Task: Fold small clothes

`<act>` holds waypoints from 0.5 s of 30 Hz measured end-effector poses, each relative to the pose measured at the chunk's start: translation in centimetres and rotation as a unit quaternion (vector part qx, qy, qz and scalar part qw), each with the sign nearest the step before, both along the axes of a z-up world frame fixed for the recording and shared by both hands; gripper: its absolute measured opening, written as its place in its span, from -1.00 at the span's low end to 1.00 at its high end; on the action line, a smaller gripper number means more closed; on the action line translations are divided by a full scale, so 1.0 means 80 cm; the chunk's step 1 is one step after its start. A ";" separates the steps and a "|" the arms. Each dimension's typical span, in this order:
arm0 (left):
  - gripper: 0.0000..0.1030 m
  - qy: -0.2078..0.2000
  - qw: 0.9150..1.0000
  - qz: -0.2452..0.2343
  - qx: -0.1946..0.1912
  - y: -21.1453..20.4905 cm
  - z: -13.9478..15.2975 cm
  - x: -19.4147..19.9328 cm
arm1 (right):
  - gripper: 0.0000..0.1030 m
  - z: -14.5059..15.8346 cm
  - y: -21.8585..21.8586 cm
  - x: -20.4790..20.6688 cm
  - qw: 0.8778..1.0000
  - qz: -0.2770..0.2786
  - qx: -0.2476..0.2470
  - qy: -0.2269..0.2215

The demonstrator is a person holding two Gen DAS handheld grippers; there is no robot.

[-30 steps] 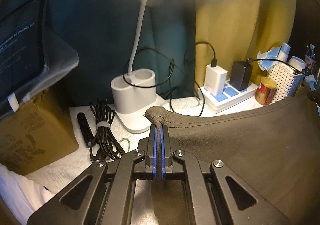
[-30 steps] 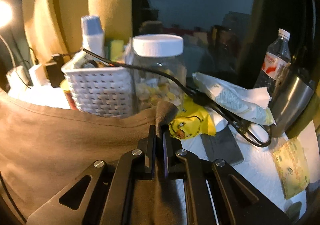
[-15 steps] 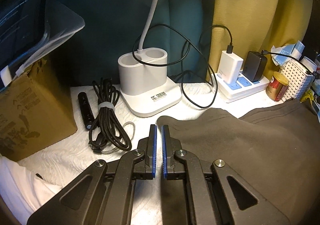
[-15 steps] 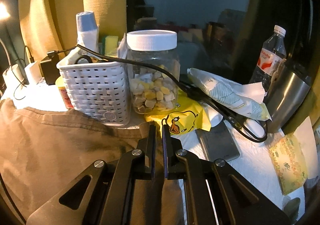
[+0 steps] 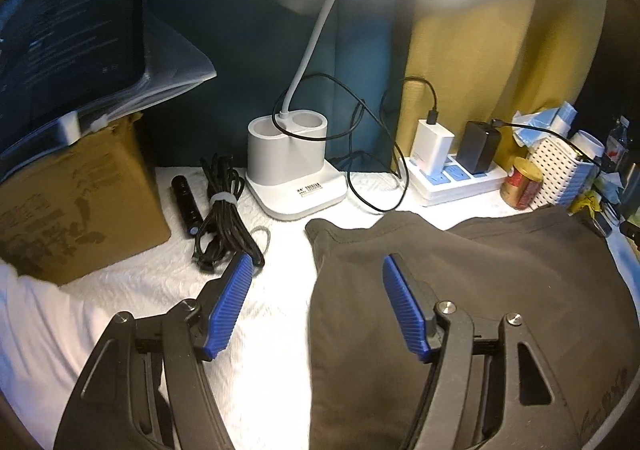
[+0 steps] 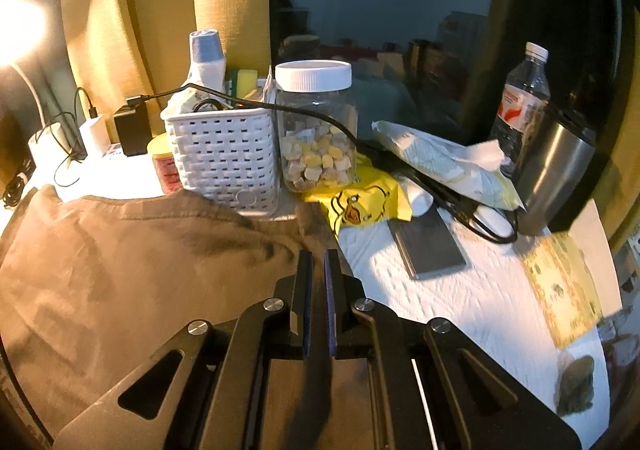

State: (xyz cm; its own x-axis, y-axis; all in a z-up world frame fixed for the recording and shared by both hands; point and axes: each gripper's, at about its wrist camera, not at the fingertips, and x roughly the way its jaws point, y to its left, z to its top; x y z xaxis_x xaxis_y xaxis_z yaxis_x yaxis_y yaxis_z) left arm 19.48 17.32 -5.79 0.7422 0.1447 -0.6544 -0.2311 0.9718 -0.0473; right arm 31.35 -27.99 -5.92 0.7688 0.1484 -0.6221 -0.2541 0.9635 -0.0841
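Garment, brown, lying flat on white towel, far edge near basket. Left gripper opening wide, letting go, nothing pressed between pads. Right gripper almost shut over right corner; cannot tell whether cloth is pinched, likely about to release too.

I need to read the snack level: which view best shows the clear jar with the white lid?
The right wrist view: the clear white-lidded jar stands close, its contents visible. The left wrist view does not show it clearly.

Towel-covered table bears dark garment, perhaps shorts.
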 end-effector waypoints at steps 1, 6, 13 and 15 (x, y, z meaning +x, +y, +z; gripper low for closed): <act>0.31 0.000 1.000 0.000 0.000 -0.001 0.001 -0.003 | -0.78 0.001 -0.002 -0.006 1.000 -0.001 0.003 0.001; 0.31 -0.005 1.000 -0.001 0.000 -0.008 0.007 -0.031 | -0.26 0.005 -0.015 -0.030 1.000 -0.003 0.013 0.001; 0.31 -0.009 1.000 -0.003 0.000 -0.021 0.009 -0.066 | -0.25 0.005 -0.032 -0.064 1.000 -0.008 0.018 0.002; 0.31 -0.008 1.000 -0.004 -0.003 -0.023 0.007 -0.075 | -0.25 0.004 -0.036 -0.073 1.000 -0.011 0.019 0.004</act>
State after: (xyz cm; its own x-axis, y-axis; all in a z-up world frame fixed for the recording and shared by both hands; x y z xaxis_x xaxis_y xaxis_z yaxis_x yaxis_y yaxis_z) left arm 13.49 15.48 -5.25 0.7540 0.1345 -0.6429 -0.2217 0.9735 -0.0563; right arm 25.48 -30.89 -5.62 0.7677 0.1549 -0.6218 -0.2328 0.9715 -0.0455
